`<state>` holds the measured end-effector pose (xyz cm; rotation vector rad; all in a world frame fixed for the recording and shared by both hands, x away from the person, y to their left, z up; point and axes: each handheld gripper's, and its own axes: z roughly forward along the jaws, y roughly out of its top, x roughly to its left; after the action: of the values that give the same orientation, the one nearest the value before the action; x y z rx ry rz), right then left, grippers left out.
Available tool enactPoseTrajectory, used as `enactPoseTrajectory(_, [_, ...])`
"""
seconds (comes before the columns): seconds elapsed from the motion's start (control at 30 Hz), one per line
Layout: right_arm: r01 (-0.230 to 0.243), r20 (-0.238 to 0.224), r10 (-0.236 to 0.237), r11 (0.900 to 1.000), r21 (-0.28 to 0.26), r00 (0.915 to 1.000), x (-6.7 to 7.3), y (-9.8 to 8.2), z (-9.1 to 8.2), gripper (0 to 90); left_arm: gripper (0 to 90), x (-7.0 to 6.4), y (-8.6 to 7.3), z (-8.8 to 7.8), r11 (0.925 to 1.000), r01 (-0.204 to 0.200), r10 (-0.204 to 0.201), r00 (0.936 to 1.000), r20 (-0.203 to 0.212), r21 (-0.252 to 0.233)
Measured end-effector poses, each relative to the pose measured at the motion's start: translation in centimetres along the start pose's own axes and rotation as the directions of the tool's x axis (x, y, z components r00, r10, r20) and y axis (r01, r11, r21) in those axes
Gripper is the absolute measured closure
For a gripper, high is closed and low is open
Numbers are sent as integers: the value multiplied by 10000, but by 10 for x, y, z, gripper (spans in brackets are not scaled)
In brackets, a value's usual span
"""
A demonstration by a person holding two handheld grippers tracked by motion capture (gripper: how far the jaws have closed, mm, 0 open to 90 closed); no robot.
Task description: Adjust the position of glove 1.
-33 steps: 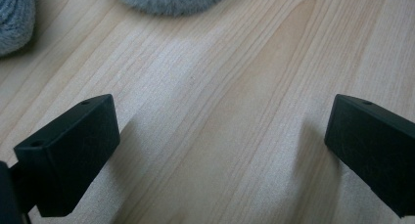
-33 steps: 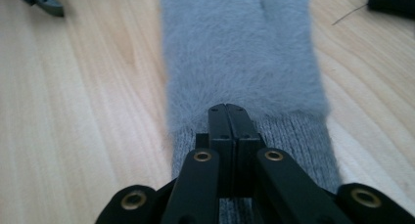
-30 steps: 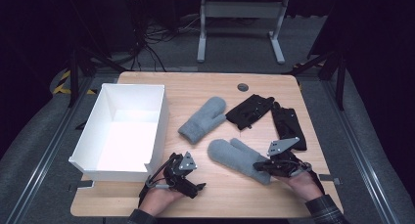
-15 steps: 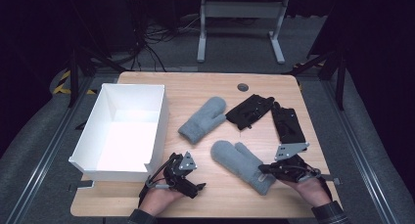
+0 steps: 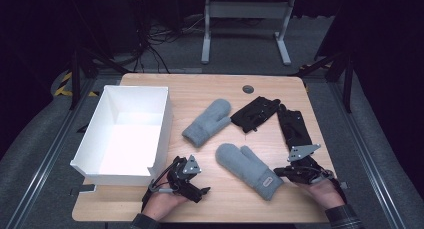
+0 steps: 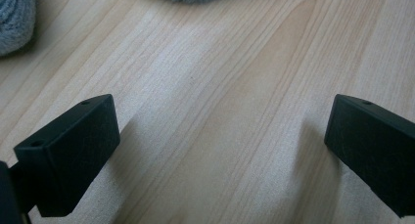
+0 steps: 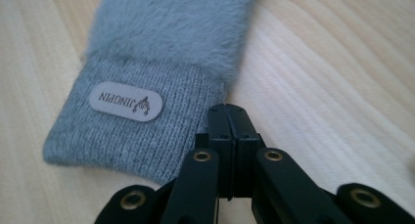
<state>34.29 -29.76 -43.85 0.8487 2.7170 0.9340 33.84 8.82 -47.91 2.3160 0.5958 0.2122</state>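
A grey fluffy mitten (image 5: pixel 245 166) lies slantwise on the wooden table (image 5: pixel 220 209), its knit cuff with a label (image 7: pixel 126 101) toward the front right. My right gripper (image 5: pixel 278 173) points left at that cuff. Its jaws stand pressed together, and their tips (image 7: pixel 229 109) pinch the cuff's edge. A second grey mitten (image 5: pixel 207 121) lies farther back, near the middle. My left gripper (image 5: pixel 199 191) rests at the front left by the box, open, with bare wood between its fingers (image 6: pixel 73 150). Grey mitten fabric (image 6: pixel 14 18) shows at the top left of the left gripper view.
A white open box (image 5: pixel 125 134) stands on the left side of the table. Two black gloves (image 5: pixel 257 112) (image 5: pixel 295 126) lie at the back right, the second just behind my right gripper. A round grommet (image 5: pixel 248 89) sits near the far edge.
My right gripper has moved right and toward the front edge, and the near mitten has swung and stretched out with it, cuff now at the front right. The left gripper has stayed put.
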Motion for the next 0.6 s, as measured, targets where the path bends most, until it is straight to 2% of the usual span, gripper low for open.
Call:
enactPoseTrajectory(0.1, [120,-292,-118,9999,52,9995,8,-1,3,900,2,0,0,0,10000,1,-1,10000,-2,0])
enactPoseTrajectory(0.23, [546,-616,-535,9984,167,9967,21,3,8,900,2,0,0,0,10000,12,-12,10000,1,1])
enactPoseTrajectory(0.3, [645,-869,-630,9978,141,9942,27,5,10,900,3,0,0,0,10000,37,-37,10000,-16,2])
enactPoseTrajectory(0.6, [1244,-1474,-1214,9922,118,9816,46,14,21,900,4,0,1,1,10000,97,-97,10000,-19,-22])
